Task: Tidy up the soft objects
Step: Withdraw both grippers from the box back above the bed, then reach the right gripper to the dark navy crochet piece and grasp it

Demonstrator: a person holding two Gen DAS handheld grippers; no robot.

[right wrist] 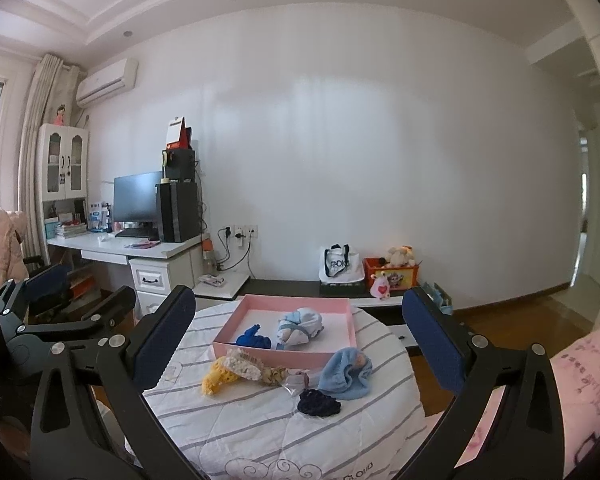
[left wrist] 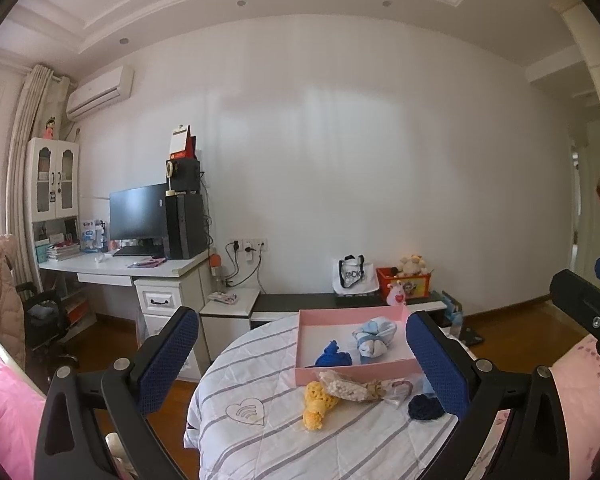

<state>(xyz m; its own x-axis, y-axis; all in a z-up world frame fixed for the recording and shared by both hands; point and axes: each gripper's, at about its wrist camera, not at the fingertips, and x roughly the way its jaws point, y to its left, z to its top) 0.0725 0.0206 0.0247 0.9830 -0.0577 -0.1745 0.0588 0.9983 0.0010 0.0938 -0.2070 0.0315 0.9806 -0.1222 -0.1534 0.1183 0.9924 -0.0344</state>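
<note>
Both tools, left [left wrist: 302, 364] and right [right wrist: 298, 348], hover with jaws wide apart and empty above the quilt-covered table [right wrist: 260, 432]. Loose before the pink box [right wrist: 284, 354], left to right: yellow knit [right wrist: 216, 380], cream knit [right wrist: 242, 364], blue cloth [right wrist: 346, 372], navy knit [right wrist: 319, 402]. All appear light, limp and compressible; pinch each at its thickest bunch.

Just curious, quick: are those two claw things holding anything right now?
Left gripper: open, holding nothing.
Right gripper: open, holding nothing.
</note>
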